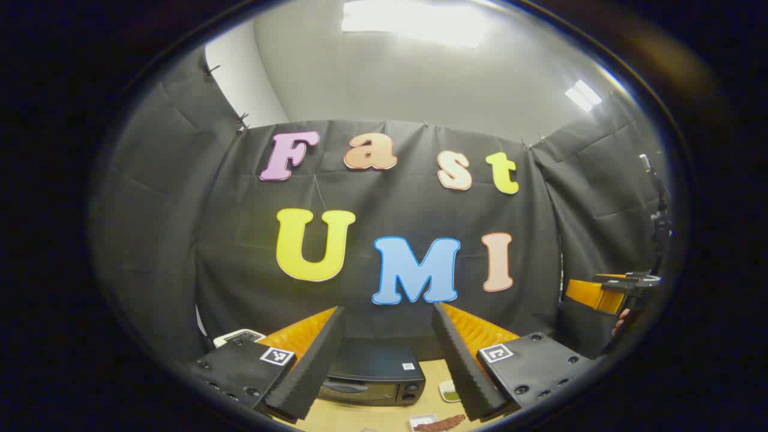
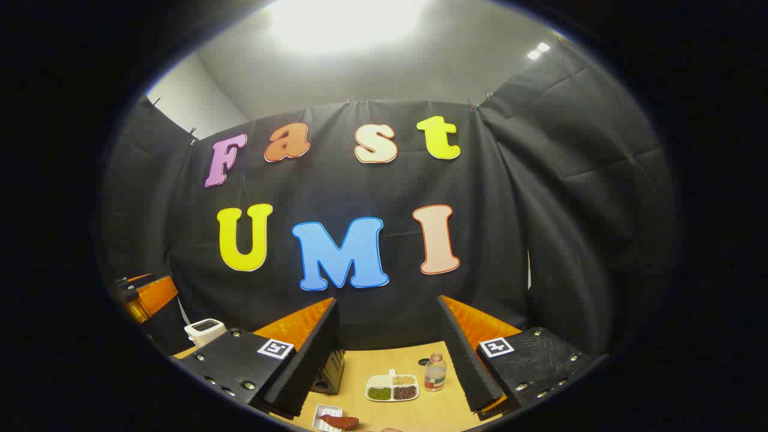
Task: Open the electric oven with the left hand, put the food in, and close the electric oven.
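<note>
Oven (image 1: 372,375) door closed, at 6 o'clock between left gripper (image 1: 389,360) fingers, spread wide. Food (image 2: 339,422) on small tray at 6 o'clock; right gripper (image 2: 389,360) wide, holding nothing. Desk (image 2: 414,414) below.

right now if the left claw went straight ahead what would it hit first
Probably the black booth wall behind the electric oven: the open left claw points slightly above the oven's top, though depth is hard to judge.
</note>
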Tool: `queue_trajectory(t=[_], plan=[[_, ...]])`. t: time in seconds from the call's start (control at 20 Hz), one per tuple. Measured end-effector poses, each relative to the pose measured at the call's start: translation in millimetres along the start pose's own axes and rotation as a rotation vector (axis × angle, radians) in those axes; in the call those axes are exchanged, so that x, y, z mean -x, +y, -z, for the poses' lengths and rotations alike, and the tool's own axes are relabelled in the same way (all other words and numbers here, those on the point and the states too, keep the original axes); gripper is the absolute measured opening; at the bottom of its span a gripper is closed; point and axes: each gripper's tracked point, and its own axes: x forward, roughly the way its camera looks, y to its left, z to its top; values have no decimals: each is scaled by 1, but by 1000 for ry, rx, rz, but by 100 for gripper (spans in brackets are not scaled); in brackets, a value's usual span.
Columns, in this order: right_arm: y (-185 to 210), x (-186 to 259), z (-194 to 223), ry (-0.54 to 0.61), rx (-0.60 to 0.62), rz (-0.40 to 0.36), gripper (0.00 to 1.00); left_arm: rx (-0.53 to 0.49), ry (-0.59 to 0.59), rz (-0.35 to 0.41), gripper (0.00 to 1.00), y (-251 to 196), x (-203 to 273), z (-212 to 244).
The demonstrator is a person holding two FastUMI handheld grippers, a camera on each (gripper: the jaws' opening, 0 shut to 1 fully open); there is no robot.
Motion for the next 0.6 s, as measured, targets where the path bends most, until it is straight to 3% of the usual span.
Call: queue_trajectory(t=[0.4, 0.6], plan=[[11, -2, 7, 11, 19, -94, 96, -11, -15, -20, 99, -24, -2, 1], [12, -2, 10, 28, 7, -95, 97, -20, -24, -12, 99, -25, 3, -4]])
